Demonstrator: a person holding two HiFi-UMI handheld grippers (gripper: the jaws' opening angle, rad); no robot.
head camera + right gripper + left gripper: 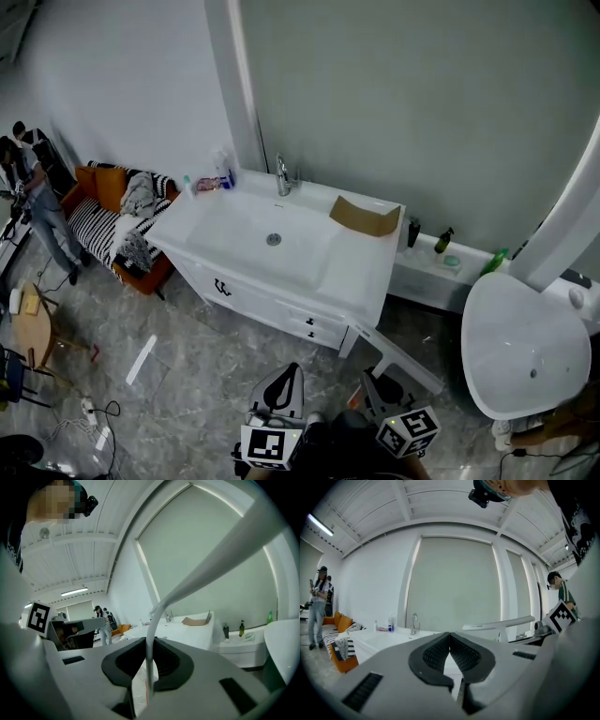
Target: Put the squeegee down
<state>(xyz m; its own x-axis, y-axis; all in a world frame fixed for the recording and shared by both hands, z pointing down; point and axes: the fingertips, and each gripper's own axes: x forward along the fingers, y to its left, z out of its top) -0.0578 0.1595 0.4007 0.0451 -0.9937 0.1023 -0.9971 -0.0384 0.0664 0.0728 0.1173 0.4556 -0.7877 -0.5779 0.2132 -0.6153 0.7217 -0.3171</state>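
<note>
The squeegee (398, 356) is a long white bar on a thin white handle, held out over the grey floor in front of the white vanity (375, 281). My right gripper (373, 380) is at the bottom of the head view, shut on the handle. In the right gripper view the handle (149, 658) runs between the dark pads and the blade (211, 559) slants up to the right. My left gripper (289, 373) is beside it on the left, shut on nothing, its pads meeting at the tips (450, 637). The squeegee (497, 625) shows in the left gripper view on the right.
The vanity has a sink basin (272, 239), a faucet (281, 176), bottles (223, 173) and a brown cardboard piece (364, 217). A low ledge (441, 267) with bottles and a white tub (525, 347) stand to the right. An orange sofa (112, 216) and a person (37, 202) are at the left.
</note>
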